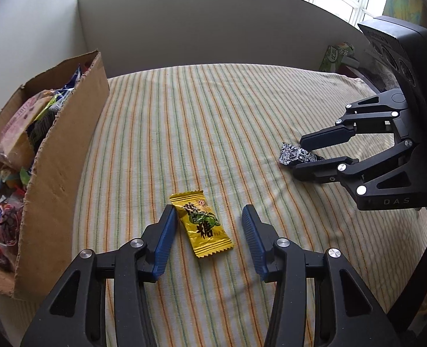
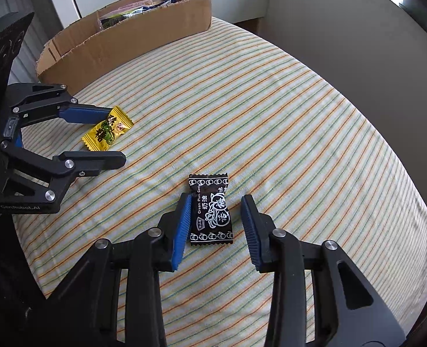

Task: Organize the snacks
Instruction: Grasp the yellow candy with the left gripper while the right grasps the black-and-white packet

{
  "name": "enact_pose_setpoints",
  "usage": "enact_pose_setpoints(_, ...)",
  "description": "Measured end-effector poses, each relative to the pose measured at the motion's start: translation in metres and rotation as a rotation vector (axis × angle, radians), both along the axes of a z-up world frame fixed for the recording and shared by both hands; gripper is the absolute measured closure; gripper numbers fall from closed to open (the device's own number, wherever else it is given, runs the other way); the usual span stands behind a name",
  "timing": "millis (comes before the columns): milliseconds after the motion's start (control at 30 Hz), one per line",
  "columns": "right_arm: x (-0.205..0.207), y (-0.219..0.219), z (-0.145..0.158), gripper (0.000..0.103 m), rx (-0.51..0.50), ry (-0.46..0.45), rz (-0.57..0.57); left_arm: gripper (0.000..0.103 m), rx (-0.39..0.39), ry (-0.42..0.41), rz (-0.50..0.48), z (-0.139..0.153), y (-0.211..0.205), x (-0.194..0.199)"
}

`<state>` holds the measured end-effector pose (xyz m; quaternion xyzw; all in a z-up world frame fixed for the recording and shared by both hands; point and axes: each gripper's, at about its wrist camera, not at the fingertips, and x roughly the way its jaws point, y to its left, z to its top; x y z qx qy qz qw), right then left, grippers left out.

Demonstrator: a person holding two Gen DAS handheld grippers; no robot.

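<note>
A yellow candy packet lies flat on the striped cloth between the fingers of my left gripper, which is open around it; the left pad touches its edge. It also shows in the right wrist view, with the left gripper straddling it. A black cream plum candy packet lies between the fingers of my right gripper, which is open around it. In the left wrist view the black packet sits between the right gripper's fingers.
A cardboard box full of snack packets stands at the left edge of the table; it also shows in the right wrist view. The striped tablecloth covers the table. A green packet lies at the far right by the wall.
</note>
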<state>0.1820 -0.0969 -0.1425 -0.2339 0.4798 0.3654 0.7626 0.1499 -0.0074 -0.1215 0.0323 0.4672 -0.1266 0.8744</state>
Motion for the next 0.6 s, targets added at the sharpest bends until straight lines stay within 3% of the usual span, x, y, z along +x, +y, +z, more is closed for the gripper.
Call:
enact_pose_setpoints(100,-0.002,-0.003,0.001,0.075,-0.001,0.002,-0.014,0.076,0.019,-0.018,0.004,0.001,0.005,-0.004)
enact_pose_setpoints(300,-0.003,-0.006,0.004,0.076,0.006,0.005,-0.048,0.080,0.027,-0.039,0.001,0.003,0.008,-0.010)
enact_pose_setpoints(467,-0.006,-0.008,0.014,0.076,0.024,-0.006,-0.068,0.082,-0.012,-0.048,0.020,0.010,0.024,-0.017)
enact_pose_setpoints(533,-0.006,-0.009,0.022,0.076,0.041,-0.008,-0.079,0.091,-0.027,-0.059,0.024,0.016,0.030,-0.022)
enact_pose_setpoints(600,-0.007,-0.009,0.031,0.076,0.060,-0.008,-0.080,0.091,-0.040,-0.083,0.032,0.024,0.034,-0.026)
